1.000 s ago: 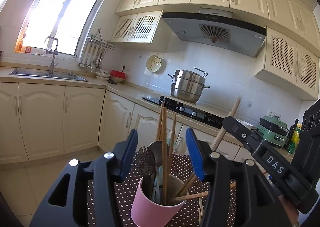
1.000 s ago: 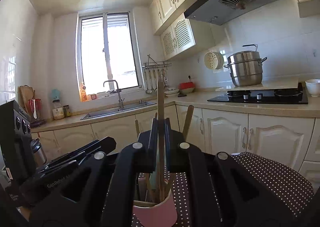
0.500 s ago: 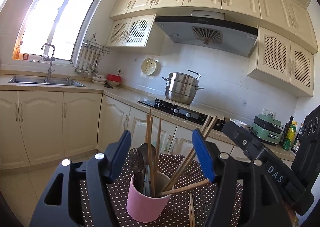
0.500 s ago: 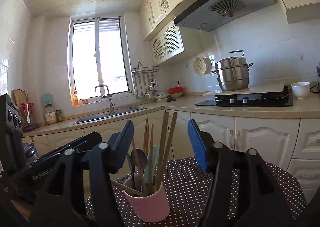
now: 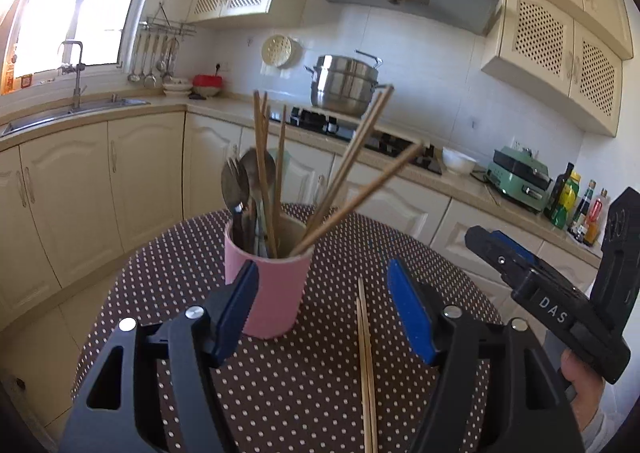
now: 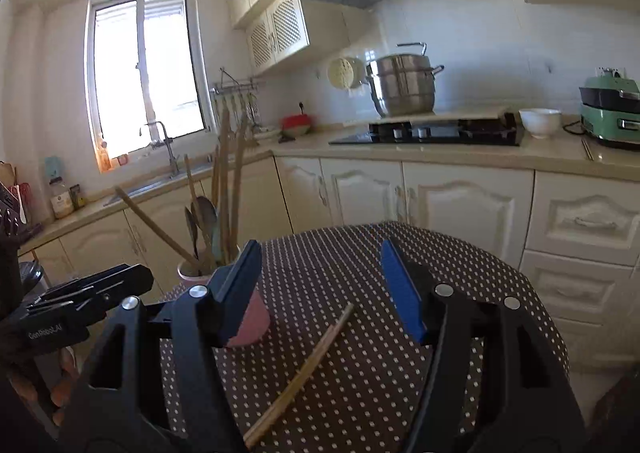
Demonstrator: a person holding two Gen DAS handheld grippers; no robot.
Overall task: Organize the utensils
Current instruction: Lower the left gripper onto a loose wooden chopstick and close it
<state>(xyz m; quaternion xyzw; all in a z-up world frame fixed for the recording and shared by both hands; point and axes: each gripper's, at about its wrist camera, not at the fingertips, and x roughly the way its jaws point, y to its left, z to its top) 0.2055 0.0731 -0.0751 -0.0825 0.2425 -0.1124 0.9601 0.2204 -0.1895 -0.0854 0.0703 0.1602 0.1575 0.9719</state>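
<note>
Two loose items remain on round brown white-dotted tablecloth (image 5: pixel 168 277). Pink cylindrical utensil cup (image 5: pixel 269 289): holds chopsticks, spoons; light, tippable. Pair of thin wooden chopsticks (image 5: pixel 366 365): flat beside cup; stiff, light, roll-prone; pinch mid-length. Left gripper (image 5: pixel 320 313), right gripper (image 6: pixel 320 289): jaws just opened, wide, empty.

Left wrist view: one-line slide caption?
Open left tool faces a pink cup of utensils; a chopstick pair lies loose on the dotted tablecloth.

Black plastic tongs (image 5: pixel 320 309) with blue pads (image 5: pixel 408 313), silver screws (image 5: pixel 195 311), white "DAS" lettering (image 5: pixel 553 308).
</note>
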